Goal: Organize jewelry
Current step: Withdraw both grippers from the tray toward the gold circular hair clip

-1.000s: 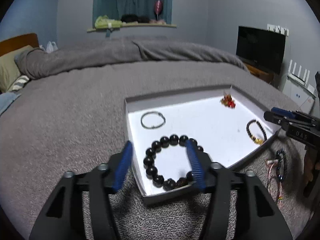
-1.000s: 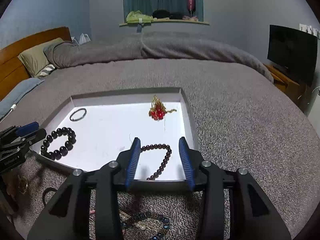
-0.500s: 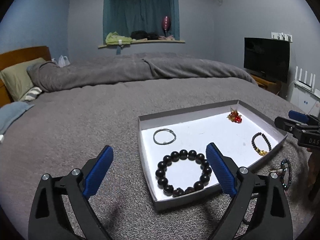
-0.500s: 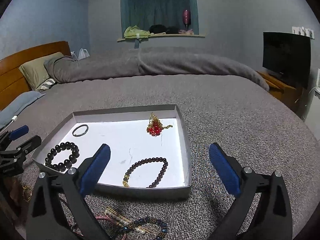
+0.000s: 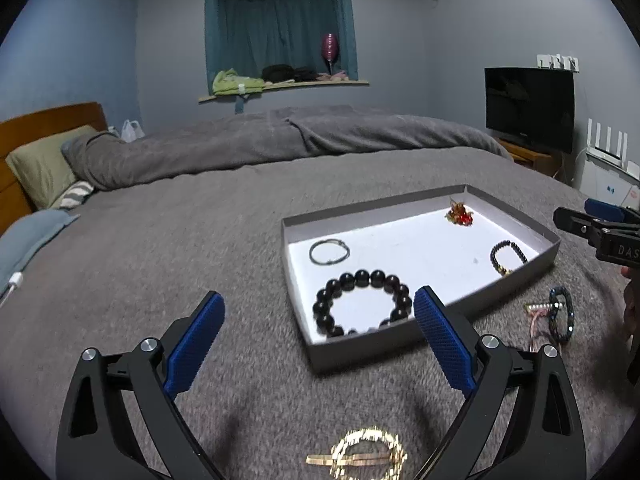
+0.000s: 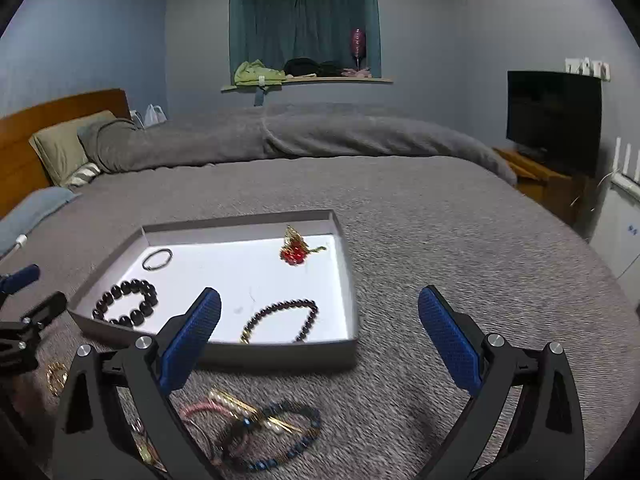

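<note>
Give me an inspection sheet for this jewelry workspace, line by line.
Surface: grey bedspread, rumpled duvet at the far side.
Job's things: shallow tray holding a large black bead bracelet, a thin ring bangle, a red-and-gold ornament and a small-bead bracelet.
Clutter: tangled pile of bracelets and a gold hoop piece lie on the bedspread outside the tray.
Grippers: left gripper and right gripper both open, nothing between the jaws.
Cables: white cord at the bed's edge.
Surroundings: television, pillow, curtained window.
</note>
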A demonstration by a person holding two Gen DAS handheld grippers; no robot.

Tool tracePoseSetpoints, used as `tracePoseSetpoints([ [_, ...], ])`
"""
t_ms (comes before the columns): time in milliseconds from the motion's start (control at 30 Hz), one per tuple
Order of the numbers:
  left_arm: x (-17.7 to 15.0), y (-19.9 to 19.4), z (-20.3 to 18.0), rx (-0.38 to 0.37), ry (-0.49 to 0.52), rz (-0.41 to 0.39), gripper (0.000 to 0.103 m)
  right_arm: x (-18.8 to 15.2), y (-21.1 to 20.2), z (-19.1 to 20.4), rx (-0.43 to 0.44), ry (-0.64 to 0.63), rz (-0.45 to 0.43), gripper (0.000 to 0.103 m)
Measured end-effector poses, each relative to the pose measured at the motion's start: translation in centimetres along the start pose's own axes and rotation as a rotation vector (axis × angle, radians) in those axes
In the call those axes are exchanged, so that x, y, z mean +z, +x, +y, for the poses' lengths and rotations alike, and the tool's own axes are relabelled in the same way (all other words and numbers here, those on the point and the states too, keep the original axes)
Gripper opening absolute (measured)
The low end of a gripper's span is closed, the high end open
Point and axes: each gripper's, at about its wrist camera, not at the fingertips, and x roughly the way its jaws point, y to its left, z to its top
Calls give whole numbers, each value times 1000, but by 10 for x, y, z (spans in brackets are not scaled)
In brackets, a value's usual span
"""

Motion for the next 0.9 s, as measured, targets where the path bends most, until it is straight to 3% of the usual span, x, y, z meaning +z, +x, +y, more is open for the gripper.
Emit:
tracePoseSetpoints([
  [433, -32, -25, 13, -18, -53, 59, 95, -35, -23, -14, -32, -10, 48, 97],
  [633, -47, -37, 22, -30, -74, 86, 95, -45, -39, -24, -55, -3, 9, 97],
  [900, -63, -46, 16, -67, -62, 128, 95, -58, -51, -35, 61, 40, 43, 97],
])
